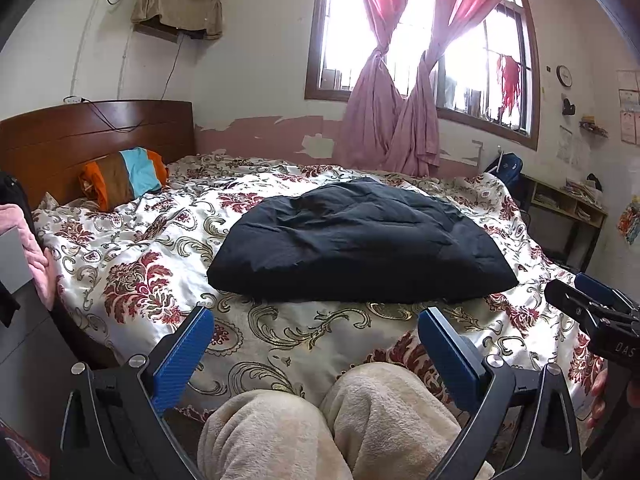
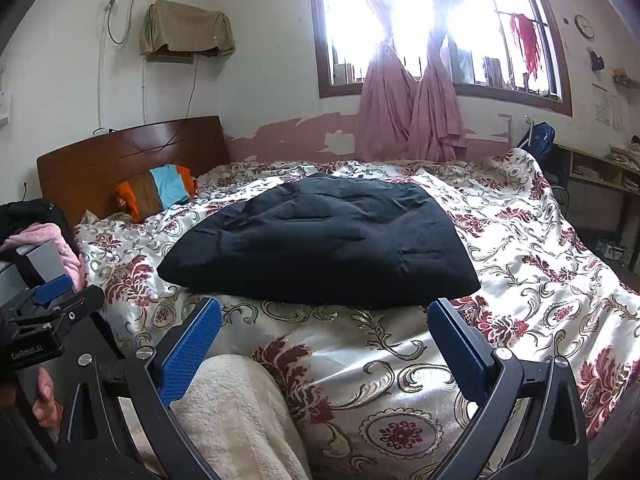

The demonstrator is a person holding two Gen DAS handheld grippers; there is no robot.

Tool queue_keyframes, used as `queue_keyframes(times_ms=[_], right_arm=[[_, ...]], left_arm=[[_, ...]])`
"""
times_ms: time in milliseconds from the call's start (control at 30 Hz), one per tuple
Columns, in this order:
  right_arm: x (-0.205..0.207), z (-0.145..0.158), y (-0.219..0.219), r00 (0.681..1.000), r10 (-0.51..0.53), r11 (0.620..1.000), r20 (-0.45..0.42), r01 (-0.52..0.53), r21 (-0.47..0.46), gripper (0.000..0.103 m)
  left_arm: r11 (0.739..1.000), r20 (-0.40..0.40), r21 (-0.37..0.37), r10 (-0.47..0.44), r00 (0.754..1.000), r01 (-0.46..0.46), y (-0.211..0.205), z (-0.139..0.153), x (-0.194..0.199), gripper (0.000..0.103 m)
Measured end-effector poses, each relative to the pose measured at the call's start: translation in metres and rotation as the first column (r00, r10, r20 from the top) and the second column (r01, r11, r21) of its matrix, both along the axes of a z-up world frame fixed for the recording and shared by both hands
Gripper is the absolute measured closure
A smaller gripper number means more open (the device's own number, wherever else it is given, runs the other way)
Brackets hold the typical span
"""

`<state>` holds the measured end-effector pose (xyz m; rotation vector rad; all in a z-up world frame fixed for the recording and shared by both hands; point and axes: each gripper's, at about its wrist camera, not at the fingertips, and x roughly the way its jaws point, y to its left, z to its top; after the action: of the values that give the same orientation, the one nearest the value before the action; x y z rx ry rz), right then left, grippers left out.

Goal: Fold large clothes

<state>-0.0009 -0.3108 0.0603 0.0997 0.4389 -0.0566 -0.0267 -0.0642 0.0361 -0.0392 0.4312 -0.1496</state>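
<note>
nearest the lens are the person's knees in cream fleece trousers (image 1: pixel 320 420), pressed up against the edge of the bed, which suggests they are standing or sitting close so both tools can reach across it. just above them the left gripper (image 1: pixel 316 340) has its blue fingers spread wide with nothing between them, and the right gripper (image 2: pixel 324 336) is equally wide apart and empty; both hang short of the cloth, aimed at it. the dark garment (image 1: pixel 360 244) lies in the middle of the floral bedspread (image 1: pixel 140 264), already gathered into a compact, puffy rectangle with its near edge square to the person, likely so that edge can be taken at both corners together. a striped pillow (image 1: pixel 128 176) sits well apart by the headboard, out of the folding area.
</note>
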Motion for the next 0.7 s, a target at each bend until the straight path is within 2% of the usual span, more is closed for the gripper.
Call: queue_keyframes(times_ms=[233, 400, 700], right_arm=[[0.002, 0.002, -0.007, 1.000, 0.007, 1.000, 0.000, -0.007, 0.001, 0.002], [0.003, 0.002, -0.008, 1.000, 0.008, 1.000, 0.002, -0.008, 0.002, 0.002], [0.004, 0.002, -0.014, 1.000, 0.017, 1.000, -0.001, -0.017, 0.000, 0.002]], left_arm=[[0.999, 0.008, -0.038, 0.025, 1.000, -0.025, 0.002, 0.003, -0.004, 0.000], [0.999, 0.032, -0.009, 0.044, 0.999, -0.044, -0.002, 0.005, -0.007, 0.000], [0.999, 0.042, 0.002, 0.042, 0.998, -0.043, -0.003, 0.005, -0.009, 0.000]])
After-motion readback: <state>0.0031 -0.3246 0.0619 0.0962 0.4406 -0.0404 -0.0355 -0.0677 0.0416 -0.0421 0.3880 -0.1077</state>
